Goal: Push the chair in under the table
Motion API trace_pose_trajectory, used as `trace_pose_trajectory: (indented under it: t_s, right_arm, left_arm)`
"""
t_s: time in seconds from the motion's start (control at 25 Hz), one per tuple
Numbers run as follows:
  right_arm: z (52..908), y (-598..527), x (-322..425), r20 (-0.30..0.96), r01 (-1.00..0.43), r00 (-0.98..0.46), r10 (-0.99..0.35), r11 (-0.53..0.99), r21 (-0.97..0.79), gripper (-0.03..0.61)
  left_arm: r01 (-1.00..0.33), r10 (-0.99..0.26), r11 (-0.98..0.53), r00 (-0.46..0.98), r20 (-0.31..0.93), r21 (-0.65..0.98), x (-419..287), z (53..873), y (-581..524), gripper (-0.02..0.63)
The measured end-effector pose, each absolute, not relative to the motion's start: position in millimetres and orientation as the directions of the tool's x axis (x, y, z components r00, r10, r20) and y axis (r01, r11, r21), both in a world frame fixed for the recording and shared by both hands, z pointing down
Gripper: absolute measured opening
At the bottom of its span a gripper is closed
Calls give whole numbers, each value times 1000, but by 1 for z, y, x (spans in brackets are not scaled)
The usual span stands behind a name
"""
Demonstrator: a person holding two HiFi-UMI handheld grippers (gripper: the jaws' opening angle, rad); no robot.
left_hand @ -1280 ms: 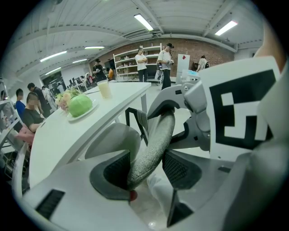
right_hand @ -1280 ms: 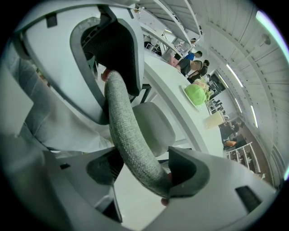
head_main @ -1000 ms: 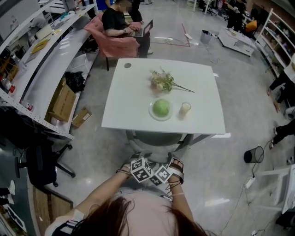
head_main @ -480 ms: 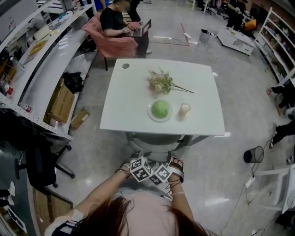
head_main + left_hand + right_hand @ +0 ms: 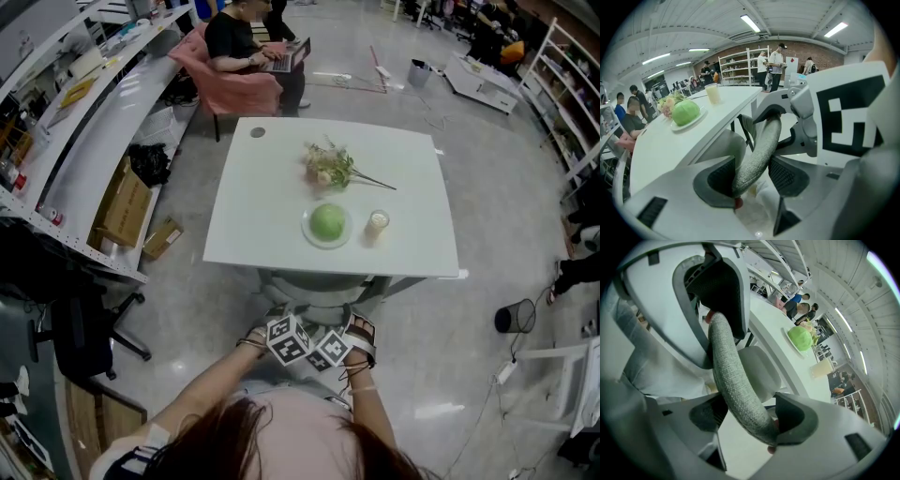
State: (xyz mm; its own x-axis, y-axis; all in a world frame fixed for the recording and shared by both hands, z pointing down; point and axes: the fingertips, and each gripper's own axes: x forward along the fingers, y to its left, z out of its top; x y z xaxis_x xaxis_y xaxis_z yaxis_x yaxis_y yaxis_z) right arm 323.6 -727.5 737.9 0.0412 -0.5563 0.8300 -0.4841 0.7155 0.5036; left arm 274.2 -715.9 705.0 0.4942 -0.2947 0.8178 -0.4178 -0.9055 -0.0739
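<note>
One white table (image 5: 262, 216) (grey floor (image 5: 187, 291))

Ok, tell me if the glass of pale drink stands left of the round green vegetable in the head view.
No, the glass of pale drink stands right of the round green vegetable.

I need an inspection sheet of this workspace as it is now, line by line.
Surface: white square table, level.
Job's things: grey fabric chair, seat partly under the table edge.
Clutter: green ball on a plate, pale glass, flower bunch.
Tools: left tool and right tool each shut on the chair's back rim.
Cables: thin cable with white plug block on the floor, right.
Surroundings: seated person with laptop, cardboard boxes, black bin.
</note>
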Motion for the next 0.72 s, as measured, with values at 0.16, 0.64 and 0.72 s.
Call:
trace_pose_trajectory:
  t_s: [0.16, 0.64, 0.72]
  right_arm:
    - [736, -734, 324, 825, -486, 39, -564, 711, 509, 310]
    - [735, -749, 326, 826, -491, 40, -563, 709, 507, 313]
    - [734, -750, 326, 828, -490, 42, -560, 710, 505, 313]
  left_arm:
    - [-414, -289, -908, 494, 820, -71, 275, 704, -721, 225]
    - [-417, -281, -907, 496, 822, -59, 278, 704, -736, 225]
    - [-420, -280, -906, 498, 821, -54, 278, 703, -736, 225]
